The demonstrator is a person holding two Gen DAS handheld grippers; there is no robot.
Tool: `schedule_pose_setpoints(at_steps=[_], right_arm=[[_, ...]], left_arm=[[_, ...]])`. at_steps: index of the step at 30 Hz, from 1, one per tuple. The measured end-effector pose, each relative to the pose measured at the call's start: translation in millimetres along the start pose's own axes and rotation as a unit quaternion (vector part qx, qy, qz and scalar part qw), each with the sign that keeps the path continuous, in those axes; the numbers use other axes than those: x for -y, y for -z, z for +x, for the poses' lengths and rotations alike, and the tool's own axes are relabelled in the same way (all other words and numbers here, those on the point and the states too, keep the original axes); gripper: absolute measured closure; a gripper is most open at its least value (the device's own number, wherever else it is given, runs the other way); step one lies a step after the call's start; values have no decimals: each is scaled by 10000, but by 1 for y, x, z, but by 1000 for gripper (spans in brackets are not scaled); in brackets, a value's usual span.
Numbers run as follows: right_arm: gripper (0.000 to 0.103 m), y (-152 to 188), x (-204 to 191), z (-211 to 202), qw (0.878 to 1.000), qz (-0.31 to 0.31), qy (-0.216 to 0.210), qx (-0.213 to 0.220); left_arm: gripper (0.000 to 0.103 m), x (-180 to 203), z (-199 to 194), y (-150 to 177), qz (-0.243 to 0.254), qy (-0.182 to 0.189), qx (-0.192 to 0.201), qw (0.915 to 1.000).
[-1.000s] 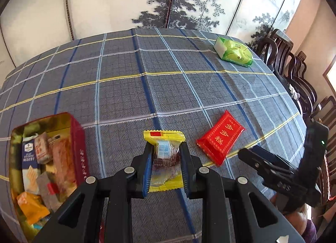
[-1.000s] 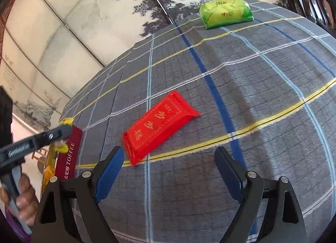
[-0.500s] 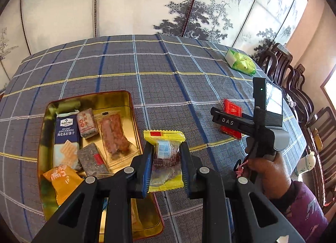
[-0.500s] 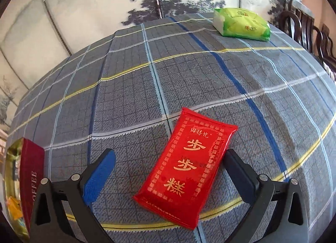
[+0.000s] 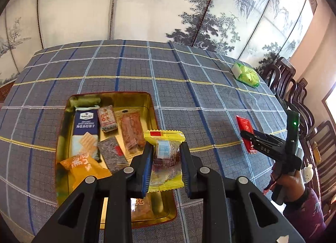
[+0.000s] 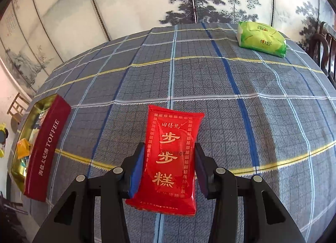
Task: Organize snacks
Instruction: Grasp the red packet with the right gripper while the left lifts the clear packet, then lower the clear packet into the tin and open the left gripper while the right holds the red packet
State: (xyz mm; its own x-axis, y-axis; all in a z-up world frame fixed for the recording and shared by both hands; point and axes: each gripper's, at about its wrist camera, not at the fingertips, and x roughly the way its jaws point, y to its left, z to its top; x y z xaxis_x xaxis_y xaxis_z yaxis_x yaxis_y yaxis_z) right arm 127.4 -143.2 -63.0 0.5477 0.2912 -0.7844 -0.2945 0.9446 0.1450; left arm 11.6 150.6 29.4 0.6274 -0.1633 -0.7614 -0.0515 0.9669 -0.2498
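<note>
My left gripper (image 5: 165, 154) is shut on a yellow-edged clear snack packet (image 5: 166, 159) and holds it above the right part of the open gold tin (image 5: 63, 129). The tin holds several wrapped snacks. My right gripper (image 6: 170, 163) is closed against both sides of a red snack packet (image 6: 172, 154) that lies flat on the checked tablecloth. The same red packet (image 5: 244, 125) and the right gripper (image 5: 250, 138) show at the right of the left wrist view. The tin's red side reads TOFFEE (image 6: 48, 150) at the left of the right wrist view.
A green tissue pack (image 6: 261, 39) lies at the far right of the table; it also shows in the left wrist view (image 5: 246, 74). Dark wooden chairs (image 5: 298, 95) stand along the right edge. A painted folding screen (image 5: 168, 5) stands behind the table.
My left gripper has carried the yellow packet left and back over the tin. My right gripper has moved onto the red packet and closed from wide open to pressing both its sides.
</note>
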Motion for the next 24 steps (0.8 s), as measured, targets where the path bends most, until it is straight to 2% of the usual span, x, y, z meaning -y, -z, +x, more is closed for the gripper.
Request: schedule_pose_setpoints(at_steps=[4, 9, 17, 24], right_arm=[[57, 11, -4, -5, 9997, -137, 48, 190], [57, 18, 9, -4, 9993, 3, 149, 340], [57, 21, 19, 1, 9988, 190, 233, 377], [57, 21, 19, 2, 9989, 199, 239, 344]], left_arm=[[81, -20, -15, 6, -176, -289, 87, 9994], [81, -44, -30, 17, -287, -602, 225, 9975], [81, -49, -24, 23, -175, -620, 176, 9978], [81, -48, 1, 10, 63, -605, 187, 9980]])
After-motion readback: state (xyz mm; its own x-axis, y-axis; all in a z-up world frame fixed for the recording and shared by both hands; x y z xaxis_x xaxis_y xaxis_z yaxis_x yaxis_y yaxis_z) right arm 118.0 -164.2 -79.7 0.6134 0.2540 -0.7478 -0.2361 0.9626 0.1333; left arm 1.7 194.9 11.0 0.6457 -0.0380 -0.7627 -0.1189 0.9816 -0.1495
